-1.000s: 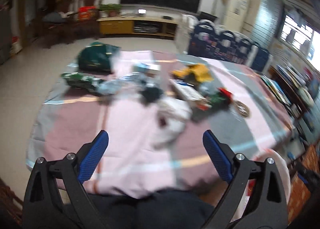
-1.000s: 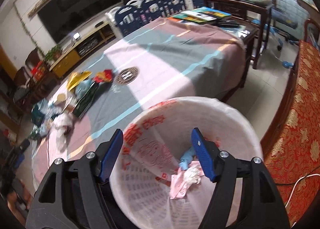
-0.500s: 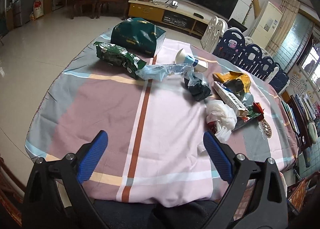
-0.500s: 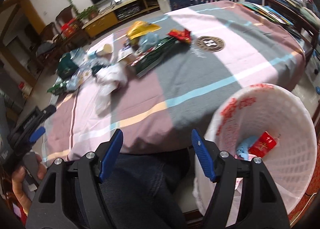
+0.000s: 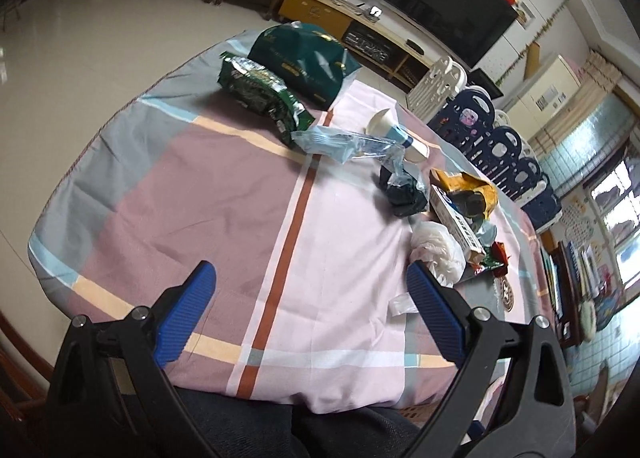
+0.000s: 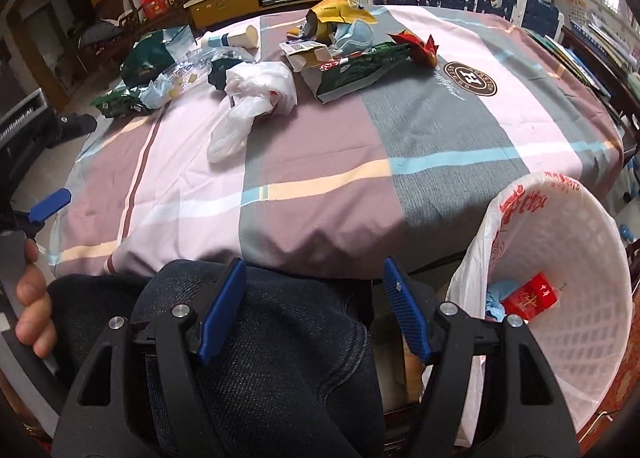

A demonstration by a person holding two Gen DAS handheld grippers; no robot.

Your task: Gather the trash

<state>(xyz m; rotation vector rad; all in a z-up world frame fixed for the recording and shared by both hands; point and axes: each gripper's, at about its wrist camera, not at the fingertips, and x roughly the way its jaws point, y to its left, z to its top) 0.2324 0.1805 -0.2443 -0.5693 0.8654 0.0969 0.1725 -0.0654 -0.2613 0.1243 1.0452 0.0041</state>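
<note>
Right wrist view: both tools (image 6: 312, 304) (image 5: 310, 306) agape, empty, near tablecloth (image 6: 320, 186) edge beside bin (image 6: 592, 298).

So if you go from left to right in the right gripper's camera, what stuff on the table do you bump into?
Dark green bag → white plastic bag → yellow wrapper → red wrapper → round logo, all on the tablecloth.

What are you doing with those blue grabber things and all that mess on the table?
A seated person is clearing trash off the table. Both the left gripper and the right gripper are open and empty right now. Wrappers, a white plastic bag and a green packet lie on the cloth. The white bin beside the table already holds a red box.
</note>
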